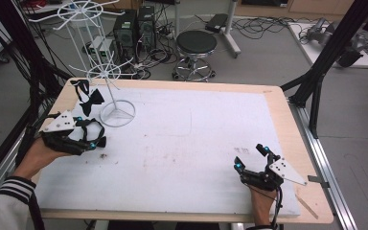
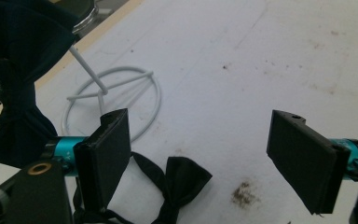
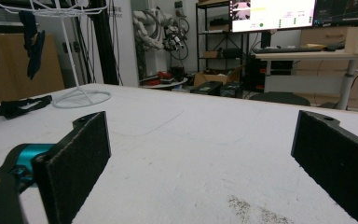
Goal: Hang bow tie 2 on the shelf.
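Observation:
A white wire rack [image 1: 106, 72] stands at the table's far left on a ring base [image 2: 116, 100]. One black bow tie [image 1: 88, 98] hangs from it, and it looms dark at the left edge [image 2: 14, 93] in the left gripper view. A second black bow tie [image 2: 177, 179] lies flat on the white mat, just in front of the base. My left gripper [image 1: 98, 134] hovers over that tie, open [image 2: 200, 140], its left jaw above the tie's strap. Near the front right edge my right gripper [image 1: 248, 155] stands open [image 3: 200, 140] and empty, facing the distant rack [image 3: 81, 95].
A white mat [image 1: 187, 143] covers most of the wooden table [image 1: 278, 103]. Brown stains [image 2: 242, 193] mark the mat near the left gripper. Behind the table stand a black stool [image 1: 196, 45] and computer towers [image 1: 134, 28]; a black frame post [image 1: 326, 57] rises at the right.

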`<action>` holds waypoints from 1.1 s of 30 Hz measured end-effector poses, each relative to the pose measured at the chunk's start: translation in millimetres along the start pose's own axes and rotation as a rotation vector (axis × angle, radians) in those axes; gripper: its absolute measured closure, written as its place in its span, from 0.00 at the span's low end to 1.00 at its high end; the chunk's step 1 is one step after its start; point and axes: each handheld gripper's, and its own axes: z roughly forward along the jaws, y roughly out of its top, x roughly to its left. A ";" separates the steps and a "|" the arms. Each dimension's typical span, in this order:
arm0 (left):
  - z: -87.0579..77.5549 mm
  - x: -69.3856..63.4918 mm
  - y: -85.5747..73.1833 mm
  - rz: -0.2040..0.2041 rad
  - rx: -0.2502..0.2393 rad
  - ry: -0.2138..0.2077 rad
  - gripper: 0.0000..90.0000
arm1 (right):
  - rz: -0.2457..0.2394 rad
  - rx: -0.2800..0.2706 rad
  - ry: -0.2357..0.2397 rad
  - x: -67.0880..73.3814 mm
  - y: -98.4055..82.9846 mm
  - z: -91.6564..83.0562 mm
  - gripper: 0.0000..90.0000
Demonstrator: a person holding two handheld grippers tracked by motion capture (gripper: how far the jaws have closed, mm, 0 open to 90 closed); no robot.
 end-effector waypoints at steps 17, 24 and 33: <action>11.8 14.7 -8.0 0.002 0.211 -0.070 0.29 | -0.001 0.002 -0.002 0.8 -0.1 -0.1 0.04; 21.3 21.3 -10.6 -0.019 0.297 -0.085 0.31 | -0.006 0.003 -0.003 0.7 0.0 -0.1 0.04; 30.1 31.9 -18.6 -0.058 0.356 -0.091 0.37 | -0.010 0.001 0.001 1.0 -0.1 -0.1 0.04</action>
